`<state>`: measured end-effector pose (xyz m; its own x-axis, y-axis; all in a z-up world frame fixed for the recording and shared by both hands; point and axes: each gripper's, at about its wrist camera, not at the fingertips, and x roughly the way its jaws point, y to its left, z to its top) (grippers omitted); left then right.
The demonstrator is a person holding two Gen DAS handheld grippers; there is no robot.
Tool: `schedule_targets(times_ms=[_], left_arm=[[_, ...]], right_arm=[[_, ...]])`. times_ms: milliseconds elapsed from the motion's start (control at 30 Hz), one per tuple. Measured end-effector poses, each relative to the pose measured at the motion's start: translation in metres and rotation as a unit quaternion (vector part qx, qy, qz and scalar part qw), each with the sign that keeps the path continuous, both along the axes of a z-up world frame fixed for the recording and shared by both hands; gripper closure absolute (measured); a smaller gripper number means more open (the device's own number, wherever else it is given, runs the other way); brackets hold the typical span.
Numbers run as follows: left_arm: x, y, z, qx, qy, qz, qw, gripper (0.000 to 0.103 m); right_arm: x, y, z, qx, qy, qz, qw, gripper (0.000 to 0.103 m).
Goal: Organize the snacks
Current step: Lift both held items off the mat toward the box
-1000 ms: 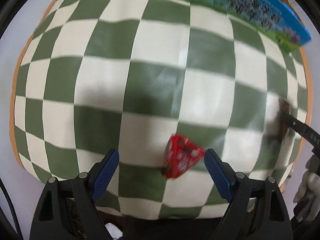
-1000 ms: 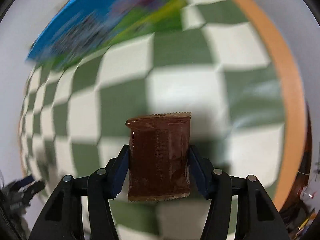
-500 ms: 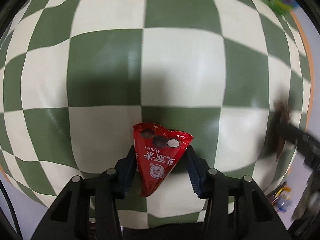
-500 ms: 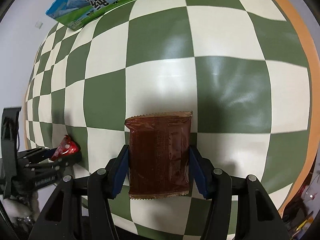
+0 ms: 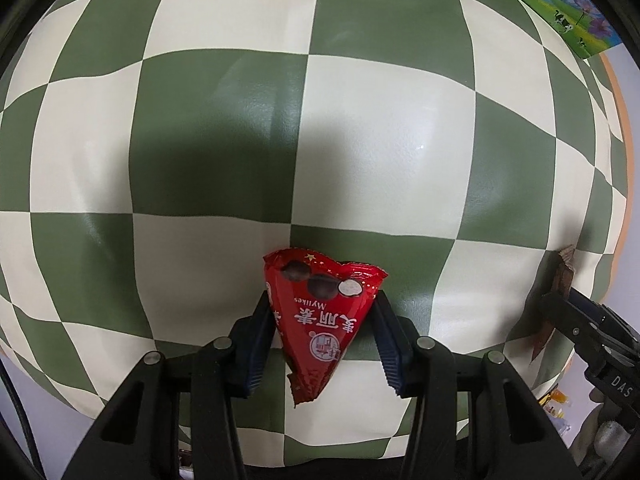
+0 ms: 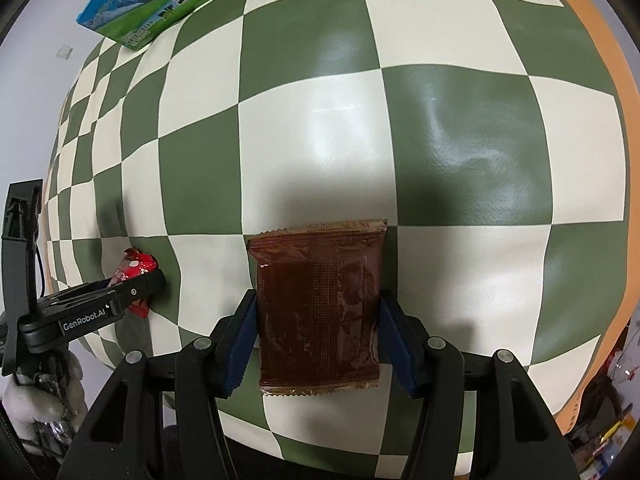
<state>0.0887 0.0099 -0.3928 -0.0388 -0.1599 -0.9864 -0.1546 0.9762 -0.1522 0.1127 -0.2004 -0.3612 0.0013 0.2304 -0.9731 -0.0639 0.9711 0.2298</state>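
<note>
Both claws carry one snack each above the bench (image 5: 224, 128), which is covered in a green-and-cream check. The left claw (image 5: 322, 334) is closed on a red triangular packet (image 5: 320, 320), its blue pads pressing the two slanted sides while the wide sealed end points forward and the narrow tip hangs down between the fingers. The right claw (image 6: 318, 338) is closed on a brown flat sachet (image 6: 318, 308), gripped by its long edges near mid-height, with the crimped top edge projecting ahead.

Landmark: the blue-and-green milk carton (image 6: 160, 4) at the far edge of the bench. Both packets are held on the near side of it, well apart from it; the red packet appears to the left of the brown sachet in the right wrist view.

No container is visible, so the destination is probably beside the carton. For a clean placement, keep each packet level, lower until its underside meets the cloth, then release; the tapered red packet could slip downward out of the pads if the squeeze relaxes early. Keep the two claws apart while travelling.
</note>
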Motion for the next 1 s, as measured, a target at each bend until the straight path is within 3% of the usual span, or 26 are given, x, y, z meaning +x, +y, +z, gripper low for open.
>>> schedule_targets(times_ms=[233,333,400,600,700,833,933,1000], left_arm=[[0.016,0.011,0.001,0.004,-0.008,0.001,1.0000,0.060],[0.012,0.011,0.010,0.008,-0.020,0.004,0.9998,0.065],[0.012,0.012,0.015,0.002,-0.025,0.008,0.9996,0.066],[0.011,0.016,0.033,-0.037,-0.038,0.013,0.9985,0.067],[0.016,0.021,0.019,-0.090,-0.008,0.019,0.9957,0.065],[0.014,0.033,0.007,-0.112,0.020,0.019,0.9933,0.062],[0.017,0.037,0.002,-0.121,0.033,0.010,0.9921,0.058],[0.024,0.037,-0.003,-0.112,0.041,0.004,0.9929,0.058]], right_arm=[[0.000,0.015,-0.006,-0.020,0.004,0.014,1.000,0.036],[-0.003,0.022,-0.006,-0.036,-0.002,0.028,0.999,0.036],[-0.005,0.024,-0.004,-0.051,-0.011,0.035,0.998,0.042],[-0.008,0.020,0.005,-0.031,-0.021,0.016,0.999,0.042],[-0.005,0.016,0.005,-0.010,-0.006,0.003,1.000,0.042],[0.004,0.008,0.004,0.013,0.025,-0.011,1.000,0.039],[0.005,-0.001,0.009,0.033,0.038,-0.020,0.999,0.025],[0.004,-0.001,0.007,0.033,0.043,-0.020,0.998,0.025]])
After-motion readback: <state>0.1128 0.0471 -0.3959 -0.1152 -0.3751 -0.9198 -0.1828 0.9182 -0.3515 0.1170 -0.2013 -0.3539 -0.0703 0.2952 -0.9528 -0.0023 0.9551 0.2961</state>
